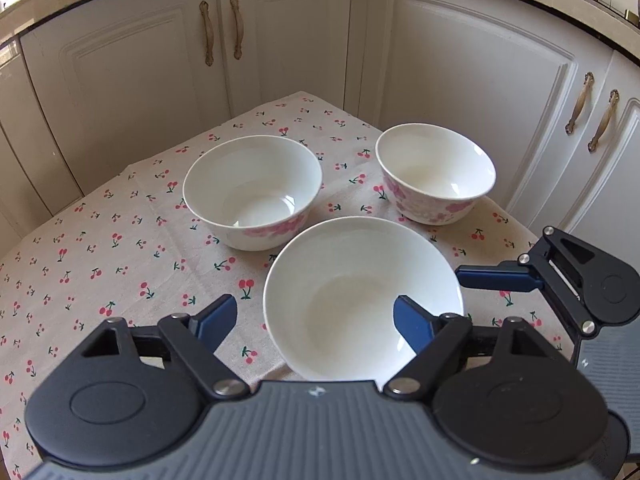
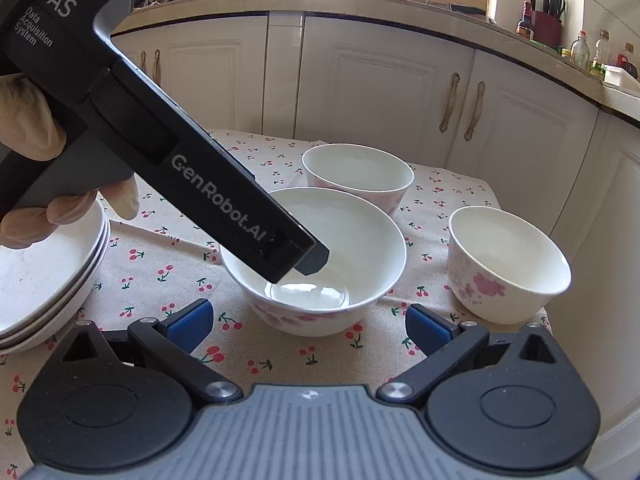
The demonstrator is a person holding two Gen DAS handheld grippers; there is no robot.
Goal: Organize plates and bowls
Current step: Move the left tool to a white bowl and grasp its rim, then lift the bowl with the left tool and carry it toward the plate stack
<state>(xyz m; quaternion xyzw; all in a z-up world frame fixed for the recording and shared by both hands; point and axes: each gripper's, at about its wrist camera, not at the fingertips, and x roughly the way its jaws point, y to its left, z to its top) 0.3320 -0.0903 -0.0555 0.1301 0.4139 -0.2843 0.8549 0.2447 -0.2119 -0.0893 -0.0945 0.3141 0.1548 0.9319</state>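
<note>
Since the glazed bowl [image 1: 362, 300] looks slick, stiff and breakable, grip its rim, which both grippers' released jaws now flank empty.

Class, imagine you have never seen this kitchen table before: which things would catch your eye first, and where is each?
Three white bowls on the cherry-print tablecloth stand out: a plain bowl nearest the open left gripper, with two pink-flowered bowls behind it, one left and one right. In the right wrist view, a stack of white plates sits at the left edge, and the open right gripper faces the table.
</note>
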